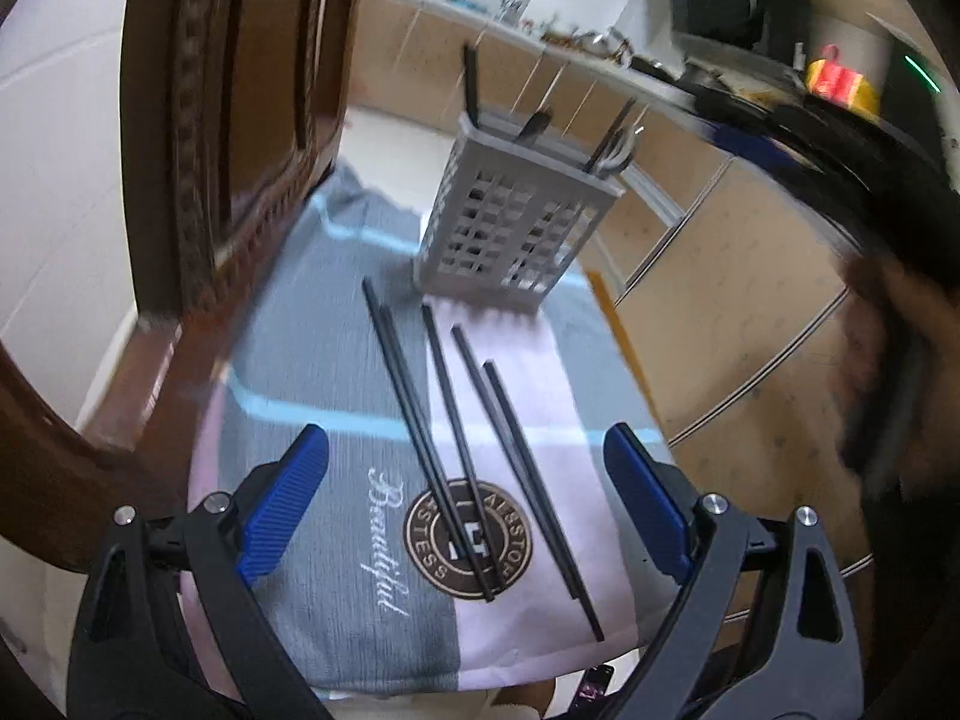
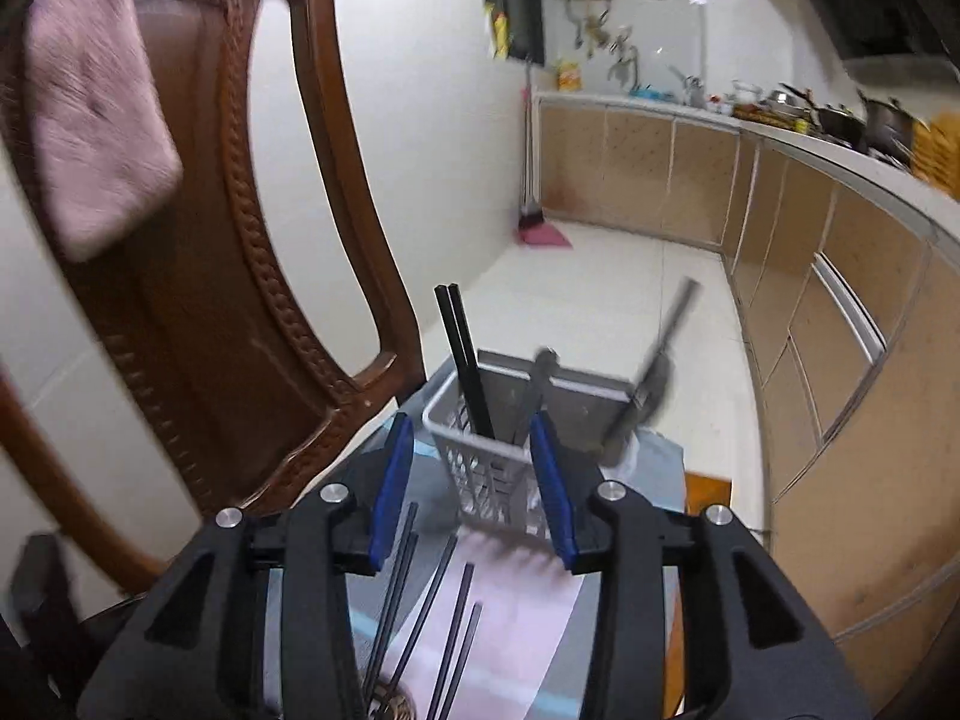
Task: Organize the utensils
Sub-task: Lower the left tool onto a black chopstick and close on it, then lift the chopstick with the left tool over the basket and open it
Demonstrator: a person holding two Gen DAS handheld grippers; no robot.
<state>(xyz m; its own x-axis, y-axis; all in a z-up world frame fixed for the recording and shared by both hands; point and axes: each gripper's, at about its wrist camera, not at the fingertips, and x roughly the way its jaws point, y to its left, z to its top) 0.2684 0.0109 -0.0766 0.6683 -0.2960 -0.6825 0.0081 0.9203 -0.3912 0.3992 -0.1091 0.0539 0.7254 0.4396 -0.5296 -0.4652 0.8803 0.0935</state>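
Five black chopsticks (image 1: 444,420) lie loose on a grey, pink and pale-blue cloth (image 1: 312,516), side by side but not quite parallel, their long axes running from about 5 o'clock near the camera to 11 o'clock toward a grey slotted utensil basket (image 1: 510,222). The two leftmost touch along most of their length; the two at the right nearly touch as well. In the right wrist view only their far halves show, as the near ends are cut off behind the gripper body.

The basket stands upright at the far end of the cloth, just beyond the chopstick tips. A pair of black chopsticks (image 2: 459,348) stands in its left corner, leaning slightly to 11 o'clock. Two more utensils rise from it: a dark handle (image 2: 540,384) near the middle and a blurred grey one (image 2: 660,348) tilting to 1 o'clock. What they are cannot be told.

A carved brown wooden chair (image 2: 198,276) stands at 9 o'clock beside the cloth, a pink pad (image 2: 96,102) hanging on its back. Tan kitchen cabinets (image 2: 780,252) curve round from 12 to 3 o'clock.

The left gripper (image 1: 465,468) hangs above the near ends of the chopsticks, jaws spread wide, touching nothing. The right gripper (image 2: 474,468) is half-spread and empty, its blue pads (image 2: 393,480) framing the basket's near wall.
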